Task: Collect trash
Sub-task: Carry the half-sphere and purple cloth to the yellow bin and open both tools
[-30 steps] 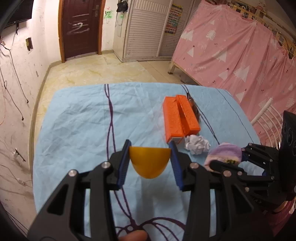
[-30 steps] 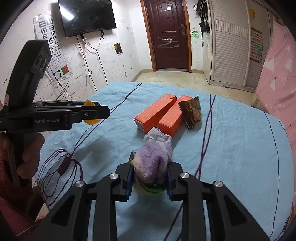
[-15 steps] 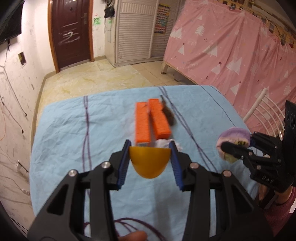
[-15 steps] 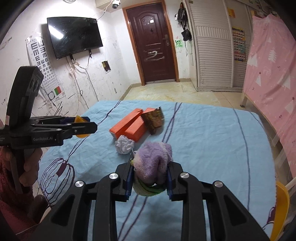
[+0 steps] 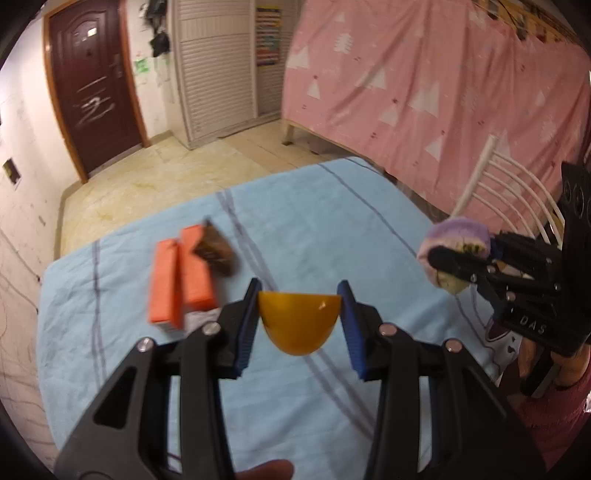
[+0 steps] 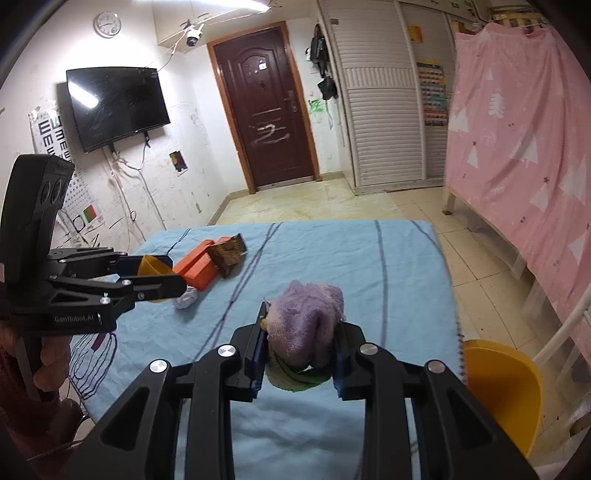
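Already, a purple fuzzy cloth bundle (image 6: 308, 325) is clamped in the right tongs (image 6: 299, 354) and a yellow plastic half-shell (image 5: 298, 321) in the left tongs (image 5: 298, 328); a crumpled white paper ball (image 6: 186, 298) and brown crinkled wrapper (image 6: 229, 254) beside the orange cardboard boxes (image 6: 197, 267) are left uncollected.

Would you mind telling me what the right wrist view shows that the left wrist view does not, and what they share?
Only the right wrist view shows the wall-mounted TV, the clock, the crumpled white paper on the table and a yellow bin past the table's right edge. Only the left wrist view shows the white chair back. Both show the blue tablecloth, the two orange boxes, the brown wrapper, the left gripper shut on a yellow cup, and the right gripper shut on a purple cloth bundle.
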